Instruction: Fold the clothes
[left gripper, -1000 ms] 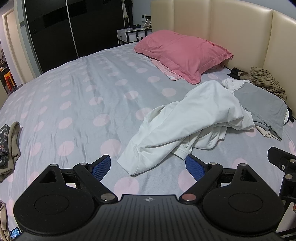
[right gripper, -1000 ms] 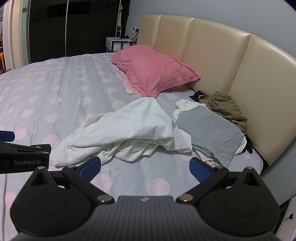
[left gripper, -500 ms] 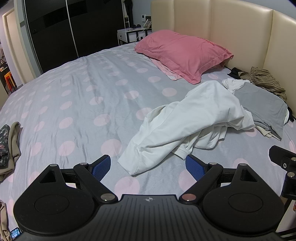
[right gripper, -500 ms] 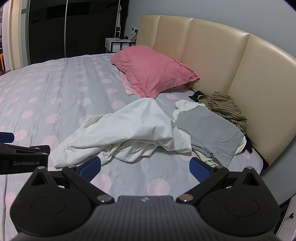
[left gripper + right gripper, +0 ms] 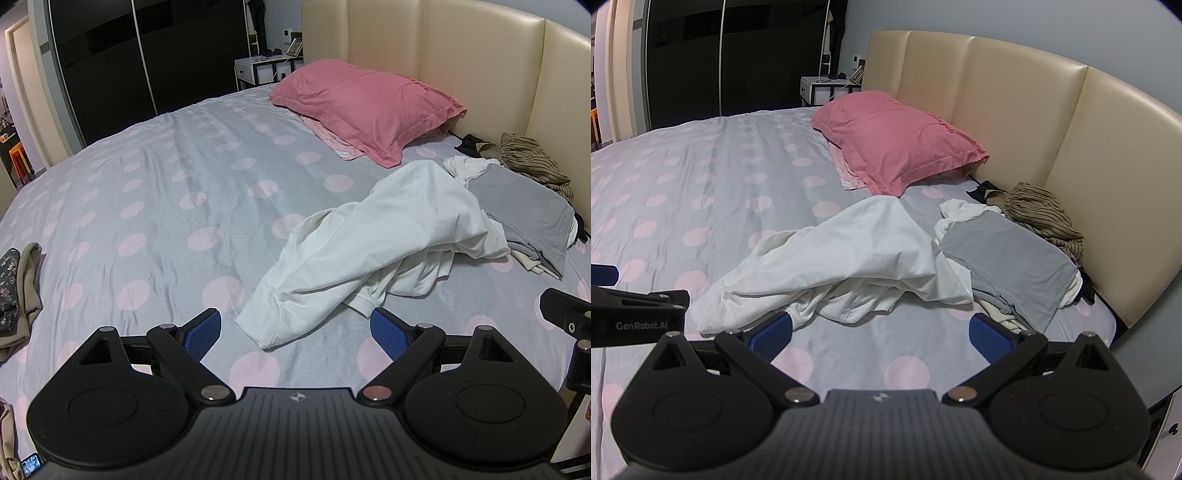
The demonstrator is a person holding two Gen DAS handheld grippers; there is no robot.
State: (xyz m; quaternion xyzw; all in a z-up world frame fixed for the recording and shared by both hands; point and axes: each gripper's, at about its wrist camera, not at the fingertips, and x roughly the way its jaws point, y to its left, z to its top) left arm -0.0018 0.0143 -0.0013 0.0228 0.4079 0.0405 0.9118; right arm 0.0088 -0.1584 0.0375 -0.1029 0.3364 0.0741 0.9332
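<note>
Both grippers — left gripper (image 5: 295,330) and right gripper (image 5: 881,332) — hover spread and empty; the crumpled white cotton garment (image 5: 373,254) lies at twelve o'clock on the grey pink-dotted bedsheet (image 5: 155,206).

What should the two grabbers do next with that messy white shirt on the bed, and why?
Probably bring the left gripper down onto the near edge of the white garment. Both it and the right gripper are open and hold nothing, and the garment lies crumpled on the bed, partly over the grey folded piece. It likely needs pulling clear and spreading flat before any fold.
</note>
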